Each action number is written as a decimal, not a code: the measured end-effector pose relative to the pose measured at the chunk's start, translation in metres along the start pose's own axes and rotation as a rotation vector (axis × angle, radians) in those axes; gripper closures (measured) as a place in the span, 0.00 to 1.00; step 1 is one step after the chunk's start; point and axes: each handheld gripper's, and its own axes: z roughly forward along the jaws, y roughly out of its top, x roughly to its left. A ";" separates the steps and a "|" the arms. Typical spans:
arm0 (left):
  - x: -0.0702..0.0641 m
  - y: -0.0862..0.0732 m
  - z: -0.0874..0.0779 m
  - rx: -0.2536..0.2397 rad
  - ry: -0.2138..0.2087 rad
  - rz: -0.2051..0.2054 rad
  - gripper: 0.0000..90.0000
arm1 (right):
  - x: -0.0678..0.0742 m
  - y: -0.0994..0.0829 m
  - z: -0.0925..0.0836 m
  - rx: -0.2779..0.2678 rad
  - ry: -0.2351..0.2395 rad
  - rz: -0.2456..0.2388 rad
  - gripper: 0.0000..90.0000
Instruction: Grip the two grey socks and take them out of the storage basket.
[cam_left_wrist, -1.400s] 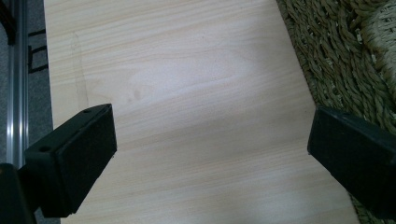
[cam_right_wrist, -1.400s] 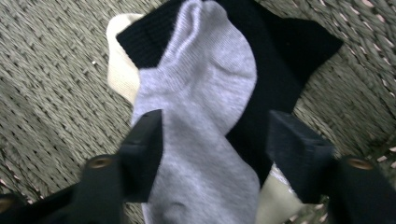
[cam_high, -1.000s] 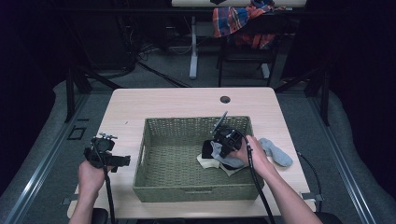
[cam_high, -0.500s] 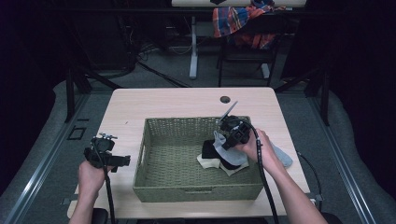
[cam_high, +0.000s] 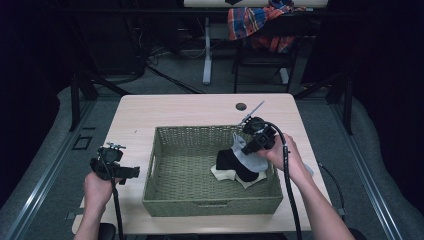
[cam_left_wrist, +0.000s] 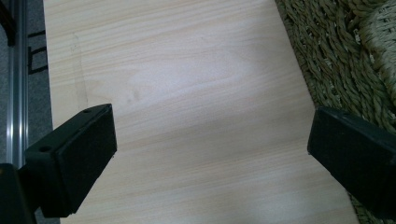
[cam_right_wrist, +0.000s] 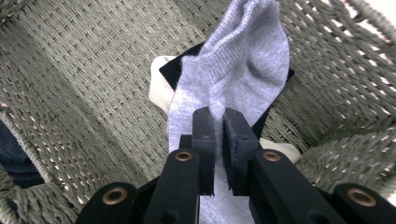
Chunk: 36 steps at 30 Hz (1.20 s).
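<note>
Since a second ago your right gripper (cam_high: 248, 145) has risen at the frame's centre right, clamped on the grey sock (cam_right_wrist: 233, 79) to lift it off the black sock (cam_high: 234, 162) in the basket (cam_high: 210, 205), while your left gripper (cam_high: 112, 162) idles apart over the counter (cam_left_wrist: 187, 93).

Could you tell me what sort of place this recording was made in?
Probably a lab or workshop set up for recording: a lone wooden table on a grey floor, dark surroundings, cables near a desk leg, and a plaid cloth behind.
</note>
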 end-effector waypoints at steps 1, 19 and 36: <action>0.000 0.000 0.000 0.000 0.000 0.000 0.02 | -0.001 0.000 -0.002 0.002 0.000 -0.006 0.94; -0.001 0.000 0.000 -0.002 0.000 -0.001 0.02 | -0.005 -0.005 -0.030 -0.064 -0.011 0.019 0.94; -0.001 0.000 0.000 -0.001 0.000 -0.001 0.02 | -0.026 -0.022 -0.061 -0.142 -0.030 0.097 0.94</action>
